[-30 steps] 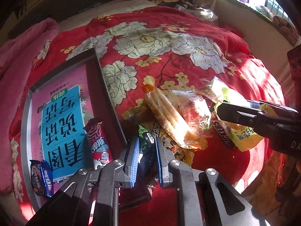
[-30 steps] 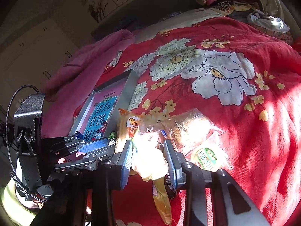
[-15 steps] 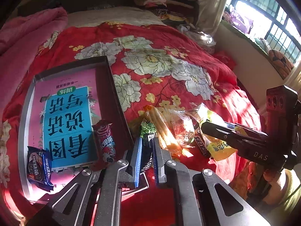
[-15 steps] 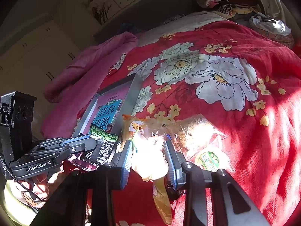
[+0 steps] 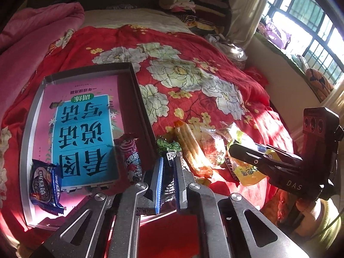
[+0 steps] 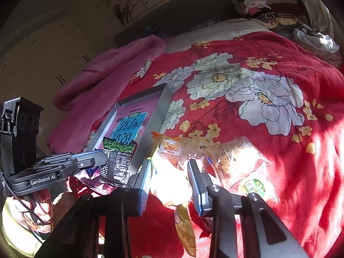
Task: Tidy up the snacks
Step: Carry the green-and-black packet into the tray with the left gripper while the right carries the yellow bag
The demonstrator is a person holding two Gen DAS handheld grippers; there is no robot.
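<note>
green-pea packet: dark, upright, lifted beside tray | tray: grey (book inside), holds blue cookie pack and red-pink roll | yellow packet: lifted above bedspread

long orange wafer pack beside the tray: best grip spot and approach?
Grip the orange wafer pack across its narrow width, mid-length, coming from above. It lies flat on the red quilt, long axis running away from the camera, its sides mostly free; crinkly bags crowd its right edge.

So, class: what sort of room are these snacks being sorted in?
Most likely a bedroom: a bed under a red floral quilt, folded clothes heaped at its head, and wardrobe doors alongside.
</note>
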